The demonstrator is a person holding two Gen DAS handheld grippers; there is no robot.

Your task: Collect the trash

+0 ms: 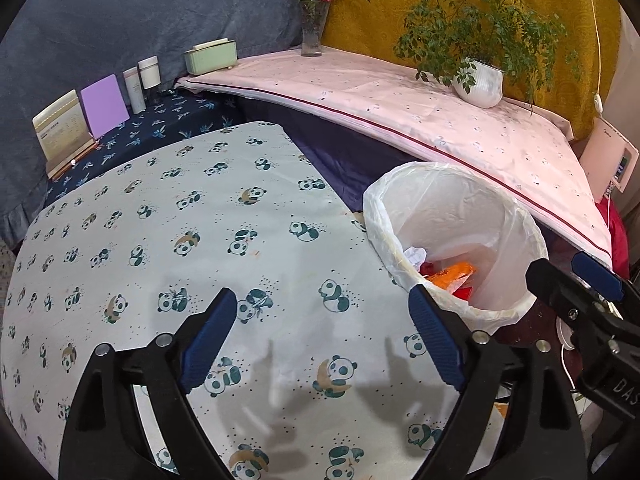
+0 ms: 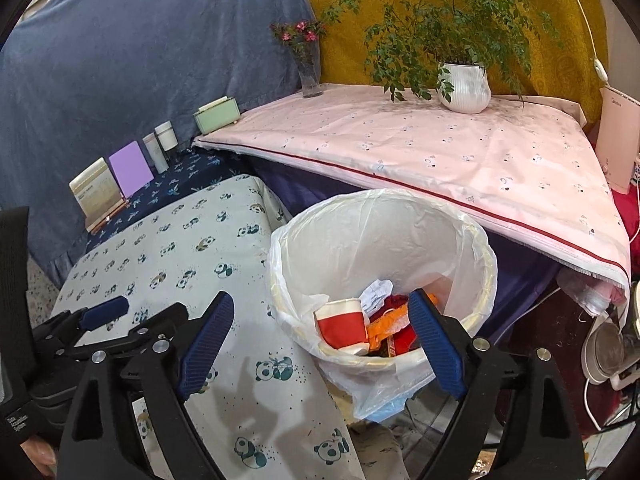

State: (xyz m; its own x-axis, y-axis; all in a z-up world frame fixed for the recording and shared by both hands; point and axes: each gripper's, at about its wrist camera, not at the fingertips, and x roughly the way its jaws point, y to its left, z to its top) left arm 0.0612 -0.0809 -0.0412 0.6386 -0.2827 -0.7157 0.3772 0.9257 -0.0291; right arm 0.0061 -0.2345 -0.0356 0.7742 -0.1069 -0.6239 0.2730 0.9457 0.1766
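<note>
- Left tool (image 1: 322, 332): jaws wide apart, nothing between them; it hovers over the panda-print worktop (image 1: 160, 240).
- Right tool (image 2: 320, 340): jaws wide apart, nothing clamped; it is aimed at the near rim of the bin (image 2: 472, 240).
- No earlier view is given, so only the present jaw positions are stated.
- Bin: white, lined with a thin bag (image 2: 376, 392) whose edge hangs over the near rim. It stands just beside the right edge of the panda-print worktop and in front of the pink cloth (image 2: 460, 160).
- Trash: all visible trash lies inside the bin.
  - Red-and-white cup (image 2: 344, 326), on its side against the near wall.
  - Crumpled paper (image 2: 374, 294), behind the cup.
  - Orange wrapper (image 2: 384, 326), beside the cup; red scraps lie under it.
- Panda-print worktop: bare in both views apart from the tools' shadows.
- In the left wrist view the right tool shows at the right edge, beside the bin; in the right wrist view the left tool shows at the left edge, above the worktop.
- Rear items:
  - Vase (image 1: 312, 34) with pink flowers, at the far corner of the pink cloth.
  - Potted plant (image 1: 480, 84), on the pink cloth.
  - Green box (image 1: 210, 58), two bottles, purple card (image 1: 103, 104) and a calendar stand, in a row on the dark blue cloth at the left rear.
</note>
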